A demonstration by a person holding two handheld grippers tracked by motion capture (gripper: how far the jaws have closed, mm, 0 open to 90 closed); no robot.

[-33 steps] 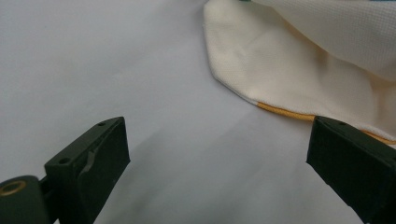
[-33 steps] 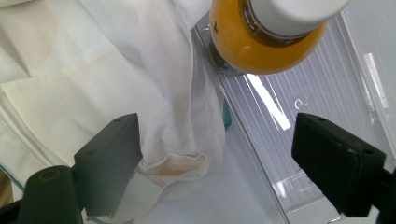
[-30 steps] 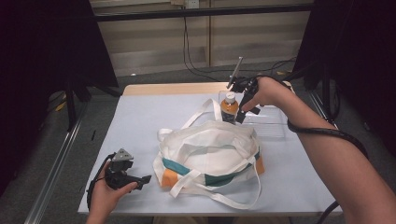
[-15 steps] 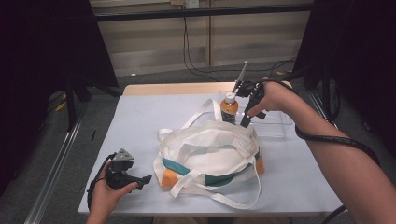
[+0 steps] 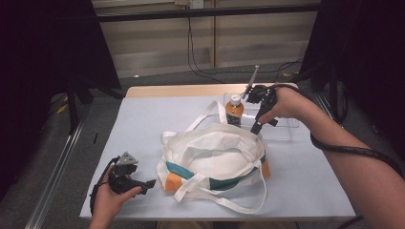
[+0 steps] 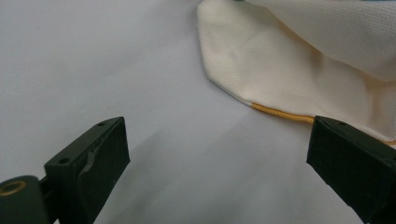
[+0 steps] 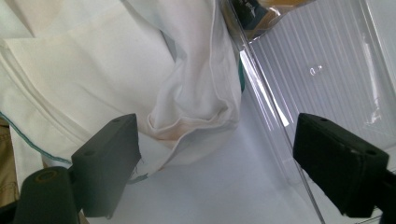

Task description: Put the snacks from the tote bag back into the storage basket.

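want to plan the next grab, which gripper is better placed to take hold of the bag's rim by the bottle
Right. The right gripper hangs open just above the tote bag rim, beside the bottle and the clear tray. The left gripper sits open low on the table, off the bag's near left corner.

A white cloth tote bag (image 5: 215, 155) lies slumped at the centre of the frame, mouth open upward, with teal and orange panels along its lower side and straps trailing towards the bottom. Just above it, an orange bottle (image 5: 234, 109) with a white cap stands upright.
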